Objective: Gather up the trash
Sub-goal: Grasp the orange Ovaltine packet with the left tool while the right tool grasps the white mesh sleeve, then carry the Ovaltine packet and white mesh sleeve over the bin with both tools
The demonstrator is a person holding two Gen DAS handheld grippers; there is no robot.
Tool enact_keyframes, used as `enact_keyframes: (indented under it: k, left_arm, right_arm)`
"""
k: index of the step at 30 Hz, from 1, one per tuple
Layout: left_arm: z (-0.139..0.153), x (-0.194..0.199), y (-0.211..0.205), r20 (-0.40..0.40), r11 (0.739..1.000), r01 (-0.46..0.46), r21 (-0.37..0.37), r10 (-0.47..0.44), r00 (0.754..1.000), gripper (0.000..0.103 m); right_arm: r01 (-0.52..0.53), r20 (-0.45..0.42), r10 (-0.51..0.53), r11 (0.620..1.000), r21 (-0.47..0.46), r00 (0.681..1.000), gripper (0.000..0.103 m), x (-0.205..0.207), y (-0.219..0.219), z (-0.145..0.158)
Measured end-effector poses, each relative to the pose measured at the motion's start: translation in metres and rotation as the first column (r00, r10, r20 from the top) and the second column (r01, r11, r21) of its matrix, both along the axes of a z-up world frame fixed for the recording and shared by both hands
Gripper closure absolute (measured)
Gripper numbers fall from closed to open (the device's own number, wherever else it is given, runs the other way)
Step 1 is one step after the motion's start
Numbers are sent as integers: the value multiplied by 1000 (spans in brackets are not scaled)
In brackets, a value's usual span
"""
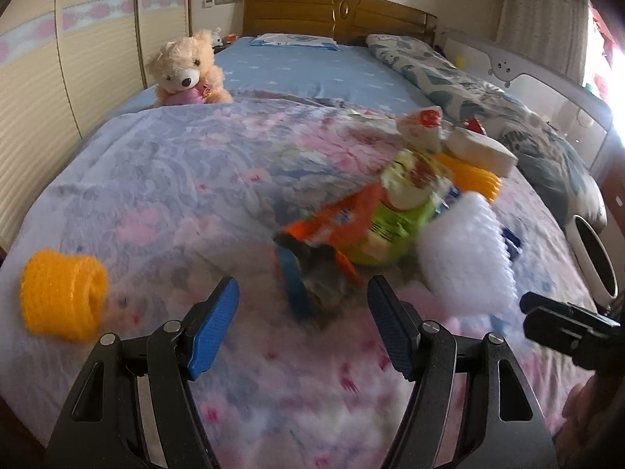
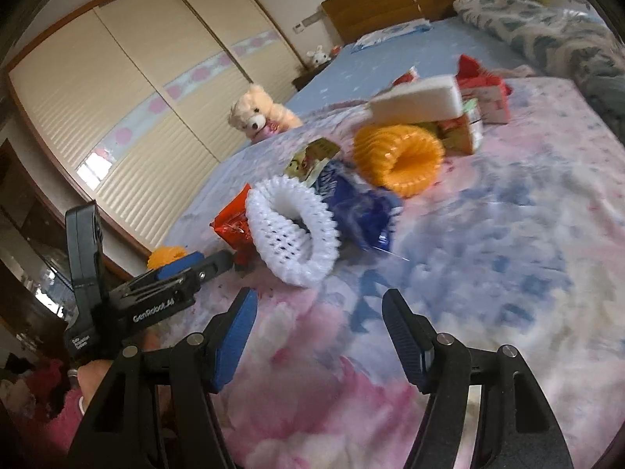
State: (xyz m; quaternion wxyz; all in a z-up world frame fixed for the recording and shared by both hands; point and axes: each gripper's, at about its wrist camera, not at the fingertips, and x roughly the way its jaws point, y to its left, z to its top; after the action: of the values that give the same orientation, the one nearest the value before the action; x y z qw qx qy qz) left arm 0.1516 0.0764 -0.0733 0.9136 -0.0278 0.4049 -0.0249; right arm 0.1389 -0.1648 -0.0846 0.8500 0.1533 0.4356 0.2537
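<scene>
Trash lies on a floral bed quilt (image 1: 164, 179). My left gripper (image 1: 302, 297) is open and empty, just short of an orange snack wrapper (image 1: 332, 219) and a green wrapper (image 1: 394, 230). A white foam net (image 1: 465, 250) lies to their right and a yellow foam net (image 1: 62, 293) lies apart at the left. My right gripper (image 2: 318, 308) is open and empty, just short of the white foam net (image 2: 293, 230). Behind it lie a blue wrapper (image 2: 359, 211), an orange foam net (image 2: 402, 156), a white foam block (image 2: 418, 101) and a red wrapper (image 2: 234, 226).
A teddy bear (image 1: 187, 70) sits at the quilt's far left edge. A folded patterned blanket (image 1: 488, 101) runs along the bed's right side. A wooden headboard (image 1: 336, 11) and a wardrobe (image 2: 129, 90) stand behind. The left gripper's body (image 2: 148, 297) shows in the right wrist view.
</scene>
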Motion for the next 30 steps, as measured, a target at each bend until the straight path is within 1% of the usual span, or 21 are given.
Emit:
enact_keyframes:
  k: [2, 3, 4, 5, 6, 7, 8, 9, 10, 12, 13, 17, 21, 23, 28, 30]
  left_arm:
    - [-3, 8, 1, -7, 1000, 7, -2, -7, 1000, 34]
    - [-4, 12, 1, -12, 1000, 11, -5, -11, 1000, 37]
    - [-7, 16, 0, -21, 1000, 19, -9, -19, 1000, 47]
    - [-9, 19, -1, -33, 1000, 28, -14, -28, 999, 49]
    - [-9, 21, -3, -38, 999, 36, -16, -37, 999, 53]
    - [-9, 22, -5, -37, 999, 45, -15, -45, 998, 62]
    - [-9, 22, -9, -37, 998, 60, -10, -61, 997, 69]
    - [-9, 22, -12, -37, 997, 71, -8, -71, 997, 80]
    - [-8, 21, -15, -35, 997, 80, -7, -80, 996, 86]
    - [-7, 20, -19, -33, 995, 96, -20, -97, 995, 91]
    - [-7, 20, -21, -33, 993, 111, -38, -112, 993, 92]
    - [-7, 19, -38, -35, 987, 146, -62, -149, 988, 93]
    - [-3, 15, -66, -29, 971, 221, -90, -224, 974, 93]
    - [0, 10, -84, -23, 960, 265, -93, -268, 963, 93]
    - [4, -1, -129, -18, 922, 370, -118, -374, 927, 93]
    - [5, -6, -144, -16, 909, 398, -123, -403, 915, 93]
  right_arm:
    - [-1, -8, 1, 1000, 6, 1000, 36, 7, 6, -5]
    - [0, -13, 0, 1000, 12, 1000, 36, 12, 9, -7]
    - [1, -16, -1, 1000, 18, 1000, 38, 15, 11, -8]
    - [2, -17, -2, 1000, 21, 1000, 40, 17, 13, -9]
    - [5, -17, -4, 1000, 24, 1000, 45, 20, 15, -10]
    - [7, -18, -6, 1000, 29, 1000, 52, 22, 16, -10]
    - [8, -16, -8, 999, 33, 1000, 57, 23, 17, -10]
    - [10, -14, -10, 999, 33, 1000, 72, 24, 17, -10]
    - [9, -14, -9, 1000, 29, 1000, 80, 24, 18, -10]
    - [13, 1, -13, 1000, 24, 1000, 81, 21, 15, -7]
    - [16, 7, -16, 1000, 22, 1000, 82, 19, 12, -6]
    - [67, -4, -67, 998, 8, 998, 83, 10, -13, -5]
    - [112, -9, -112, 994, -7, 994, 83, 3, -41, -4]
    - [141, -4, -142, 990, -14, 990, 83, -3, -56, -1]
    - [198, 17, -197, 980, -28, 980, 83, -17, -87, 8]
    - [216, 26, -216, 976, -28, 976, 83, -23, -97, 12]
